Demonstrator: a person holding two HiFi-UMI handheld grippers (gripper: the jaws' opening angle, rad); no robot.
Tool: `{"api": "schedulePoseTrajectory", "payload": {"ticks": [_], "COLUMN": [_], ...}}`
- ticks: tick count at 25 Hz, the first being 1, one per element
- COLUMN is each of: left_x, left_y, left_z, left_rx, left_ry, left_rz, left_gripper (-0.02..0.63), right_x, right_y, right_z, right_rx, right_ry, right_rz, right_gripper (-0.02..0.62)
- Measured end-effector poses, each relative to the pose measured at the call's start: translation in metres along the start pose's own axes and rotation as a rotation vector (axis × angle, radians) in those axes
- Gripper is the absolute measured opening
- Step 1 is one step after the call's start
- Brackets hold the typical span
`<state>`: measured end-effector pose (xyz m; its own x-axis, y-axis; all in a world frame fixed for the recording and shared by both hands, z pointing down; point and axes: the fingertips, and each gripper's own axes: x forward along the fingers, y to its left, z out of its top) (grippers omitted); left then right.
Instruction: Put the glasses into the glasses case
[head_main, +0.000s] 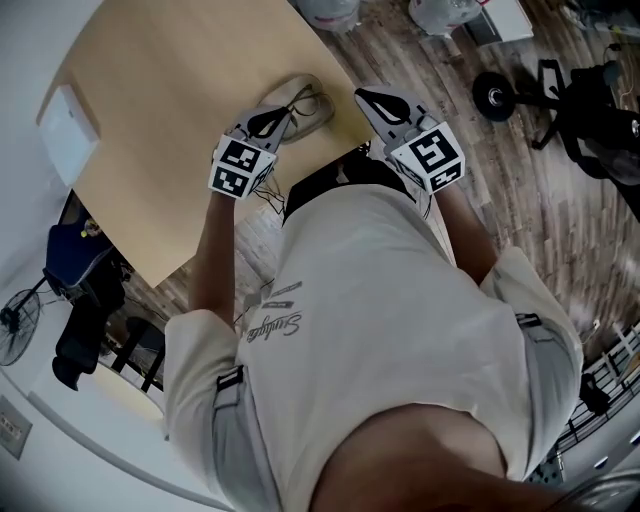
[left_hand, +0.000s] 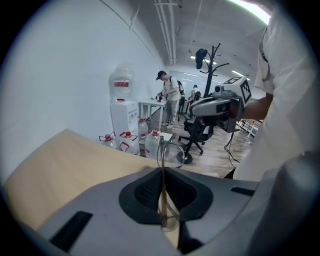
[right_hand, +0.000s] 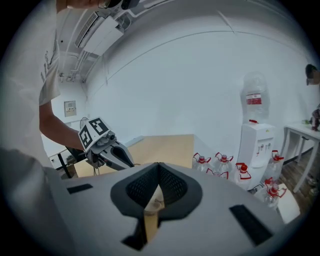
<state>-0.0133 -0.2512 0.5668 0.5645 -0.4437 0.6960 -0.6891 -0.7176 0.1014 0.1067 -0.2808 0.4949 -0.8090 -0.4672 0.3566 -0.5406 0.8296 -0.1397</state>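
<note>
A beige glasses case lies near the wooden table's right edge. Thin wire-framed glasses sit over it, and my left gripper is shut on them. In the left gripper view the jaws pinch the thin frame, and one lens sticks out ahead of them. My right gripper hovers just right of the case, apart from it, with its jaws shut and nothing visibly between them. Each gripper shows in the other's view: the right gripper and the left gripper.
A white flat object lies at the table's far left. Beyond the table stand a water dispenser, several water bottles on the floor, an office chair and a person. Black wheeled gear stands on the wood floor.
</note>
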Motion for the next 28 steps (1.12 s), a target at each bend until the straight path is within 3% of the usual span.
{"api": "schedulePoseTrajectory", "payload": {"ticks": [8,16,28], "left_x": [0.029,0.049,0.070], "left_y": [0.004,-0.003,-0.004], "left_z": [-0.022,-0.045,-0.074], "left_rx": [0.112,0.135,0.164], "left_ry": [0.115,0.180,0.276], "left_rz": [-0.054,-0.124,-0.162], "left_gripper": [0.025,0.025,0.025], "right_x": [0.003,-0.007,-0.019], "right_y": [-0.007,-0.007,-0.001], "right_z": [-0.022,-0.033,-0.054], "right_rx": [0.043,0.078,0.134], "right_ry": [0.034,0.053,0.077], "right_rz": [-0.029,-0.092,-0.163], "right_gripper": [-0.005,-0.005,-0.005]}}
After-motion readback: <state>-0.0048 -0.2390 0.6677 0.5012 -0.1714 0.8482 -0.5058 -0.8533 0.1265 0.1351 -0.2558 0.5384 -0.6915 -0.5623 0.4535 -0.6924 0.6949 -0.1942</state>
